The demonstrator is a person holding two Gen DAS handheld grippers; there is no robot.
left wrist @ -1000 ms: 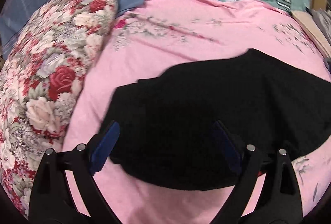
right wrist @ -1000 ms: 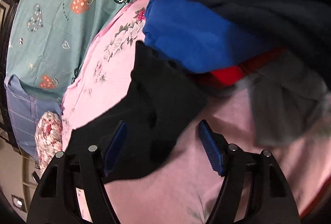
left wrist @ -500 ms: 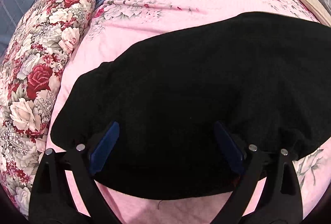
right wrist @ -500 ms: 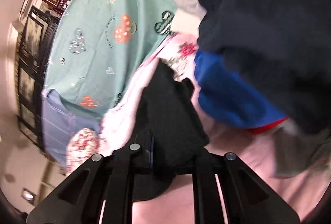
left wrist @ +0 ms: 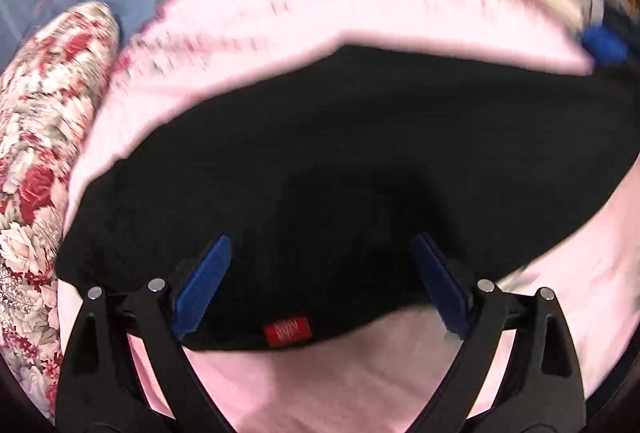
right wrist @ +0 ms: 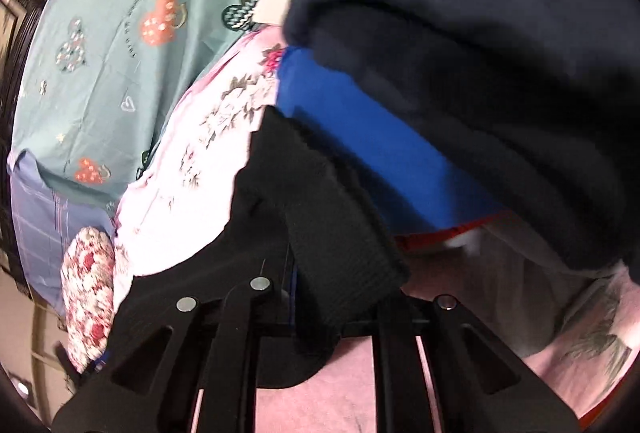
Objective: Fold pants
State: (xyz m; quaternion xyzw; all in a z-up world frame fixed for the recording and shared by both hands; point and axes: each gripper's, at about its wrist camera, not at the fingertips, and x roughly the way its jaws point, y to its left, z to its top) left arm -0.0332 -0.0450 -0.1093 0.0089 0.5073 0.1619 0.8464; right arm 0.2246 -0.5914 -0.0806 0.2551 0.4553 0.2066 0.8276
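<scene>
From the left wrist, a pink floral sheet [left wrist: 360, 13] is seen, bordered by a rose-patterned pillow [left wrist: 36, 153]. The black pants [left wrist: 340, 161] are spread under the left gripper [left wrist: 320, 285], whose jaws are held apart.

From the right wrist, piled clothes [right wrist: 480, 53] are seen at the sheet's far edge; the right gripper [right wrist: 316, 309] is clamped on the pants' ribbed hem.

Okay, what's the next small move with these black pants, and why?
Probably close the left gripper on the near edge of the black pants. Its fingers sit open over that edge by the red label, while the right gripper already pinches the ribbed cuff.
</scene>
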